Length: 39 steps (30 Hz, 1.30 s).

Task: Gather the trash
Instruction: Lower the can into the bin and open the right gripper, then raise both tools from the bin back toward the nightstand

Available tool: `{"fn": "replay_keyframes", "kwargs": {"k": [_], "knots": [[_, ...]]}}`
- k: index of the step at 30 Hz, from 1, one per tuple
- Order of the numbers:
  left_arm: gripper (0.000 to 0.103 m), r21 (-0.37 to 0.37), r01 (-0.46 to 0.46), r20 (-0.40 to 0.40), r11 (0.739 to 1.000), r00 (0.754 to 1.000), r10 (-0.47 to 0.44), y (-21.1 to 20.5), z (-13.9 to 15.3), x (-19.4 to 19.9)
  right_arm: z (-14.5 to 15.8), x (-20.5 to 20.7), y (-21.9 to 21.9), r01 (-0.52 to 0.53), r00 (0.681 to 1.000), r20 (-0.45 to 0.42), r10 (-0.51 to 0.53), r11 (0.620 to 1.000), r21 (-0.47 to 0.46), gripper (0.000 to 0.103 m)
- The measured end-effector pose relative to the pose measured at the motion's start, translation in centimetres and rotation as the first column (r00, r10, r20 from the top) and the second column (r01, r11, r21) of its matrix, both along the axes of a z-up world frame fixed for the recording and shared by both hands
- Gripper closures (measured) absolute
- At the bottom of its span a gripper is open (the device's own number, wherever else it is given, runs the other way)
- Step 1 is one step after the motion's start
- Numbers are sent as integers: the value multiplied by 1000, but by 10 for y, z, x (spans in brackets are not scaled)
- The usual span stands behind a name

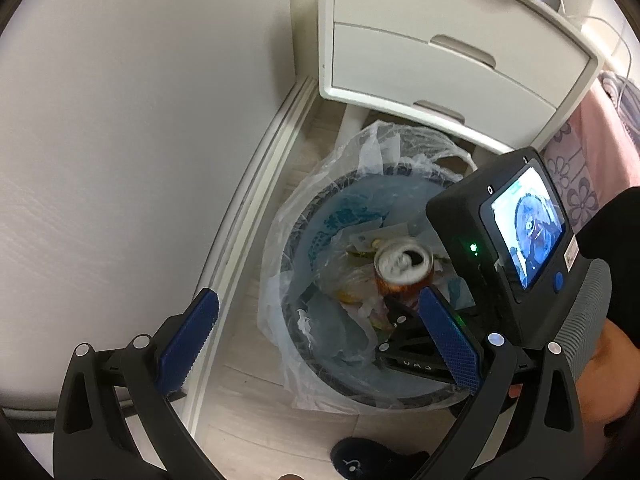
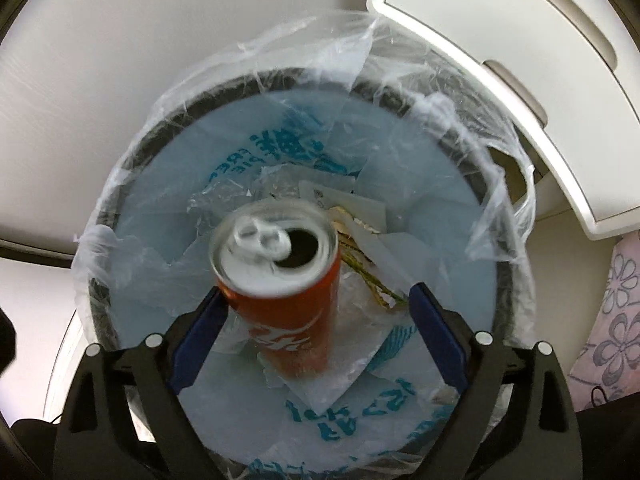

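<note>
Hanging over a round dark waste bin lined with a clear plastic bag [image 2: 496,184], the right gripper [image 2: 316,318] points steeply down with its blue-padded fingers [image 2: 198,338] spread wide. An opened orange-red aluminium drink can [image 2: 286,300] sits between them, top up and motion-blurred. The left pad looks to touch or nearly touch the can wall, the right pad stands clear, so nothing is clamped. The can is inside the bin's mouth, above crumpled wrappers and a pale blue printed bag, and appears to be dropping free.

Judged from its look, the can is light, thin-walled and smooth, easily dented by a hard squeeze and prone to slip. The best hold would be across the middle of its cylinder wall, not the rim. An open can may also drip.

The right wrist view shows the can's open mouth, pull tab and white script, and the gap on the right pad's side. The left wrist view alone shows the left gripper [image 1: 318,342], open and empty beside the bin, the right tool's body and its small screen [image 1: 528,232], the white drawer unit [image 1: 440,52] behind the bin, a hand [image 1: 612,356] on the grip, and a dark slipper [image 1: 352,462] on the floor.
</note>
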<state>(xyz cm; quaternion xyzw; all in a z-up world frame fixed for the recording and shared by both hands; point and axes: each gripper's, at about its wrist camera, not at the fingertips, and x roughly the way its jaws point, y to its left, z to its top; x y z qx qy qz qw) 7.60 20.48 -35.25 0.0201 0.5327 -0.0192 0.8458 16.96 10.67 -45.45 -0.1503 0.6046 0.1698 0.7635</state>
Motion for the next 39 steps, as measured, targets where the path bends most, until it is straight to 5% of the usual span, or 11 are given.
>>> {"fn": "replay_keyframes", "kwargs": {"k": [26,39], "knots": [[6,-14,15,73,1000,997,-14,-22,42,-12,97,-19,-27,-51,980,196,44,998,30,7],[6,-25,-50,239,998,969,55,-25,125,-30,168,-18,-50,-52,962,273,10,988,146,7]]}}
